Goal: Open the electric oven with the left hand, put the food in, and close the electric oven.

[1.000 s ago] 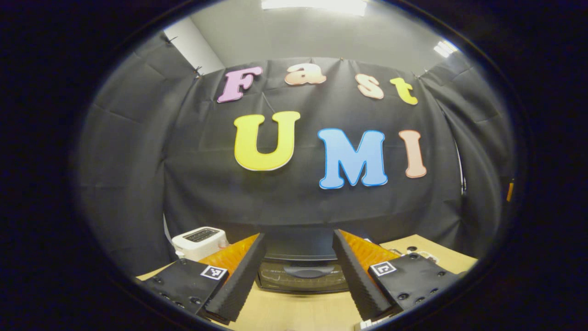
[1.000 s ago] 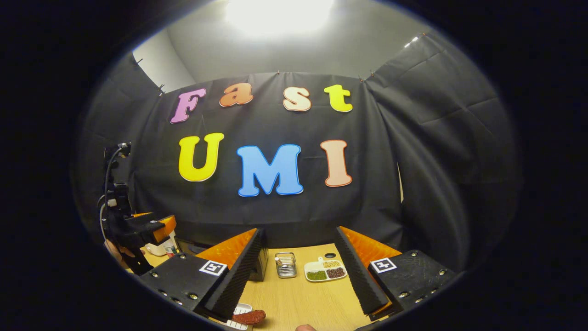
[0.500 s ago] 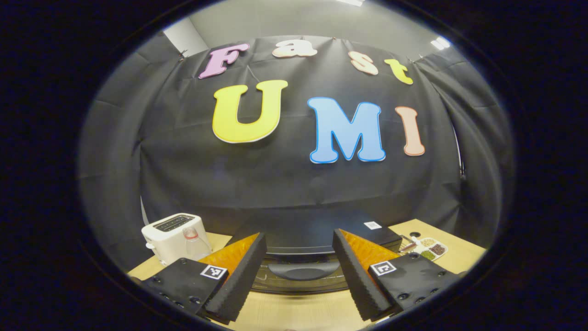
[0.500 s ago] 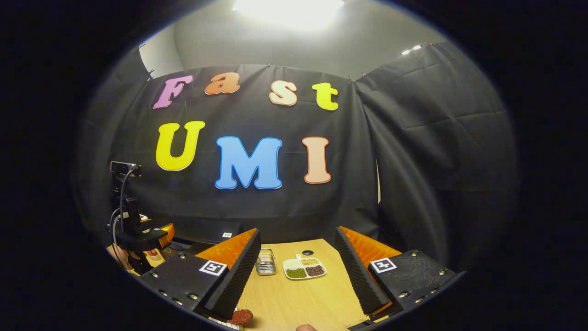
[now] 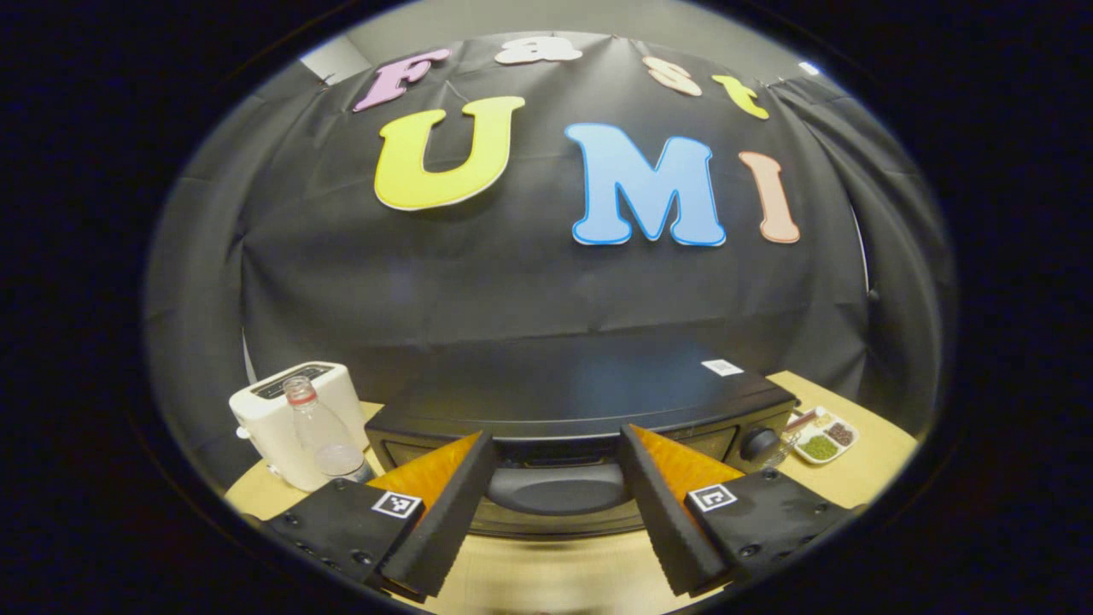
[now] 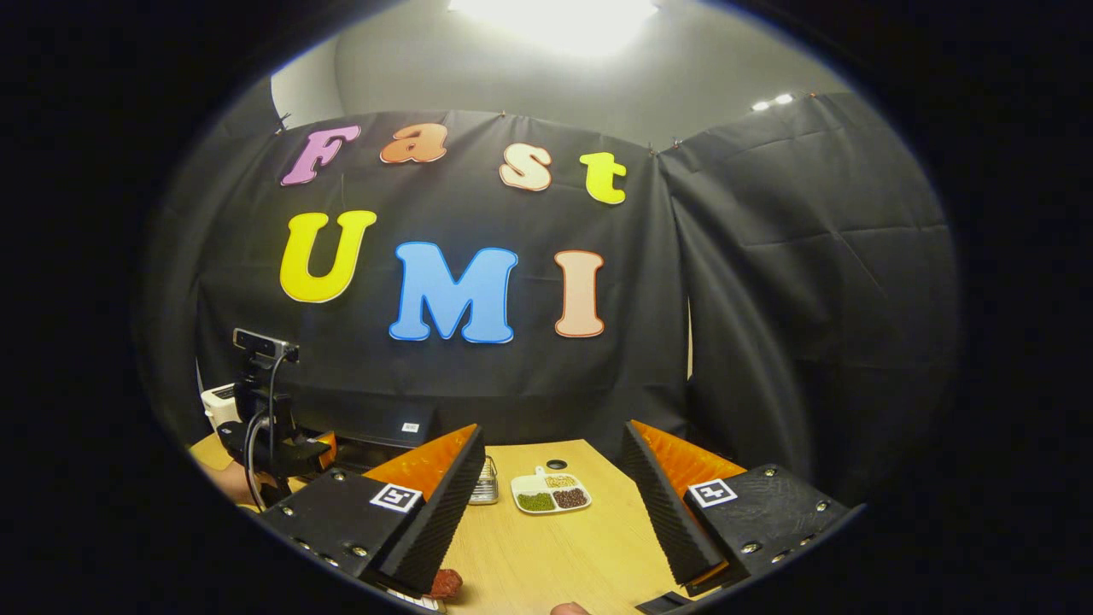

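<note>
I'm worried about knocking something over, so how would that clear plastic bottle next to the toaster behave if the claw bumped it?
The bottle stands upright, tall and narrow, so it would probably tip easily. It looks nearly empty, so likely light and quick to slide. If it fell, its round body might roll on the table. The toaster close behind may stop it going that way.

The black electric oven (image 5: 581, 401) stands on the wooden table, door shut, its curved handle (image 5: 555, 489) at six o'clock. A reddish food piece (image 6: 444, 583) lies at seven o'clock in the right gripper view.
</note>
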{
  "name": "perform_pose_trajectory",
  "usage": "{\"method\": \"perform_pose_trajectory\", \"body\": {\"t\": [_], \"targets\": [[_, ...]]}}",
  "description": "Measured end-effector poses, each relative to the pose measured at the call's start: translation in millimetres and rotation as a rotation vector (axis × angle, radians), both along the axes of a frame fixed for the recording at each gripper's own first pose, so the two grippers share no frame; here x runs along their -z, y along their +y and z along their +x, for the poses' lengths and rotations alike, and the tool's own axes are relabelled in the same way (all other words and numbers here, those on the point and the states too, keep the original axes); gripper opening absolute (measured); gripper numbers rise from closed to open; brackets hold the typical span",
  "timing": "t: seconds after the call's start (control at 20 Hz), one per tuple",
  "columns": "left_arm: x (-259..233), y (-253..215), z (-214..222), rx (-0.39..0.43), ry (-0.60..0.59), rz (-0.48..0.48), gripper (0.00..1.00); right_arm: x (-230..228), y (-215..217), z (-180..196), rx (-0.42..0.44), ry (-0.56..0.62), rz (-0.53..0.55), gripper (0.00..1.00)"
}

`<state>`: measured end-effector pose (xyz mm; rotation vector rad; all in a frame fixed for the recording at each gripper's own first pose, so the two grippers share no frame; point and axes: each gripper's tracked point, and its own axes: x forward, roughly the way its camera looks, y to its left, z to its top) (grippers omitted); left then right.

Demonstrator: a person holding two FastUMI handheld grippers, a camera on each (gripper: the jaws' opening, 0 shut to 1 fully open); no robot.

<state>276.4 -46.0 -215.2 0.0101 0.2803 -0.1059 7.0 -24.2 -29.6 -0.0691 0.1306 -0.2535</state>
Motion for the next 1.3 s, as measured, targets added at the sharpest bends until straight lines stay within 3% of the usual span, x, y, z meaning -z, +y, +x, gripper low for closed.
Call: {"method": "perform_pose_trajectory", "body": {"t": [0.35,1.3], "targets": [[0.8,1.2,-10.0,-0.01,-0.004,-0.001,0.98,2.3,-3.5,-6.8,0.007,0.01,0.027,0.98],[48.8,3.8,-118.0,-0.023,0.131,-0.007,0.98,17.2,7.7,-16.9,-0.094,0.036,0.057,0.98]]}}
